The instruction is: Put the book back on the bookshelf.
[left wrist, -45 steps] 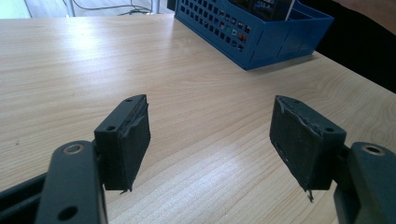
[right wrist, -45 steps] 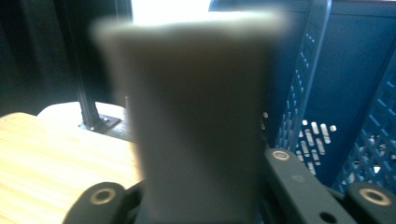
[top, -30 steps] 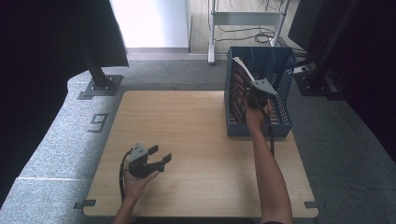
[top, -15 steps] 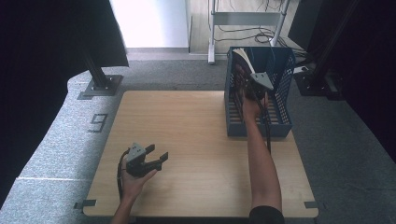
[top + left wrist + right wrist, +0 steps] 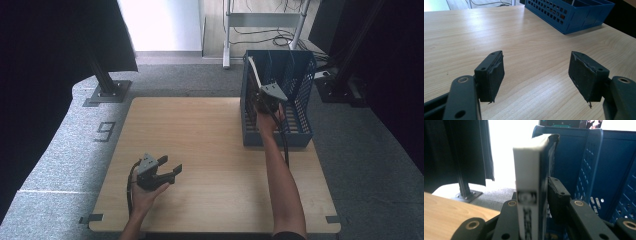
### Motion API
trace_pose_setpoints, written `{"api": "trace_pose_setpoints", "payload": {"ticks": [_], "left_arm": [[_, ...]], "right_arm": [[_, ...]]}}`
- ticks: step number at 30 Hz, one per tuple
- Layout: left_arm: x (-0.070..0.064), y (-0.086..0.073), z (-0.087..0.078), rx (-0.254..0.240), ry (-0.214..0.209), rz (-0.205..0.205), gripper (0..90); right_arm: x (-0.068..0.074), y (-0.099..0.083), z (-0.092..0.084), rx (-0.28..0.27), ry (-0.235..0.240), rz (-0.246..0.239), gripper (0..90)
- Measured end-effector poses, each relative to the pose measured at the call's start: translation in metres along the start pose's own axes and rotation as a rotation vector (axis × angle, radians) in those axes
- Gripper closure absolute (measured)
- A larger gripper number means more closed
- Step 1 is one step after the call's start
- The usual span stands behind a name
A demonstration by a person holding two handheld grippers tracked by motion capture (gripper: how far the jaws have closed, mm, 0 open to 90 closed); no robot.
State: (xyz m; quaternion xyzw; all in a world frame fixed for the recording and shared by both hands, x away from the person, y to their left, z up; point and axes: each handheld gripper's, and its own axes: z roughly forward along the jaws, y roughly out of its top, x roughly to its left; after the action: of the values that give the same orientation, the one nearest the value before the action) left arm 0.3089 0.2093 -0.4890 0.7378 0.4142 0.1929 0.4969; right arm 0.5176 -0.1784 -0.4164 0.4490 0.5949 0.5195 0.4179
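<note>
Right forearm stretched forward from the bottom of the high view, up the right side of the wooden table (image 5: 210, 145), hand raised over the blue perforated crate (image 5: 300, 95) at the table's far right. Right gripper (image 5: 264, 92) held inside the crate's open top, grey three-cornered plate uppermost, cable trailing back along the forearm. Jaws clamped on a white-spined book (image 5: 530, 195), upright, seen from above as a pale edge (image 5: 255, 70) poking up beyond the gripper near the crate's left wall. Seen close in the right gripper view: the book's white spine facing the camera, a blurred dark label low on it, unreadable, a worn top corner, the black jaw pad (image 5: 557, 195) pressed against its right face, blue crate walls (image 5: 594, 177) just behind. Whether the book's lower end touches the crate floor: cannot tell. Left hand (image 5: 145, 192) low at the table's near left, palm under the left gripper (image 5: 167, 167), pointed toward the right and slightly away. Seen in the left gripper view: jaws spread wide with nothing between them, torn black pads (image 5: 497, 72), bare wood grain below, the crate's corner (image 5: 571, 15) well apart at the upper right.
</note>
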Motion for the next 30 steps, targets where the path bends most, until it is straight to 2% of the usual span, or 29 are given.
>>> {"api": "trace_pose_setpoints", "payload": {"ticks": [6, 12, 19, 25, 30], "left_arm": [[-0.002, 0.000, -0.001, 0.001, -0.008, 0.003, 28.5], [-0.003, 0.001, -0.002, -0.003, -0.012, 0.007, 28.6], [-0.003, 0.001, -0.002, -0.003, -0.011, 0.006, 28.6], [0.000, 0.002, -0.006, -0.013, -0.010, -0.006, 28.6], [0.003, 0.002, -0.007, -0.017, -0.005, -0.011, 28.6]], "right_arm": [[-0.001, -0.006, -0.009, 0.053, 0.025, 0.017, 70.2], [-0.001, -0.013, -0.014, 0.057, 0.039, 0.014, 73.5], [0.004, -0.010, -0.007, 0.064, 0.028, -0.017, 76.0], [0.004, -0.009, -0.001, 0.054, 0.009, 0.004, 77.7], [0.005, -0.011, 0.004, 0.040, 0.015, 0.016, 77.5]]}}
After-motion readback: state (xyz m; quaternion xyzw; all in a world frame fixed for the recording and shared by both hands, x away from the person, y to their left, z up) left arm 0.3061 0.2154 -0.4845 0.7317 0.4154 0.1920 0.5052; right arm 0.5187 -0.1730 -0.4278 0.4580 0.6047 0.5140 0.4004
